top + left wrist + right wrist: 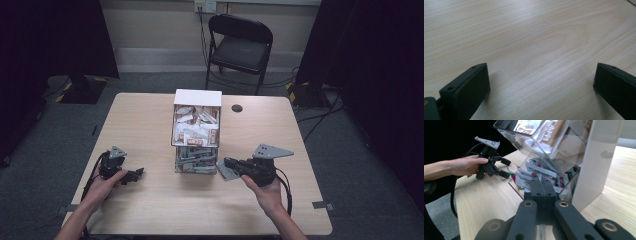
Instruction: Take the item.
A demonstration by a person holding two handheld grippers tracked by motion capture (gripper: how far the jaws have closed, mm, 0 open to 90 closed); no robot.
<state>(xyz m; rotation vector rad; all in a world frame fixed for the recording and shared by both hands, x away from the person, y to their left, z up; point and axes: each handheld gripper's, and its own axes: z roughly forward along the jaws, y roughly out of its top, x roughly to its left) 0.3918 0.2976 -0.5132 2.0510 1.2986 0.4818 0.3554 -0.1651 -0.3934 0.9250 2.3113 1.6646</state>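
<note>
While left fingers (477,85) gape, right fingers (543,188) pinch packet (541,180).

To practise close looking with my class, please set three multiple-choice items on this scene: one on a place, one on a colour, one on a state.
1. Where on the table does the clear sachet box stand?
A. its middle
B. its left edge
C. its near right corner

2. What colour is the folding chair?
A. white
B. black
C. red

3. How do the jaws of the left hand-held gripper stand?
A. shut on a sachet
B. open, with nothing between them
C. shut and empty

Answers:
1. A, the high view shows the box mid-table.
2. B, seat and frame are black.
3. B, bare wood lies between the spread jaws.
</note>
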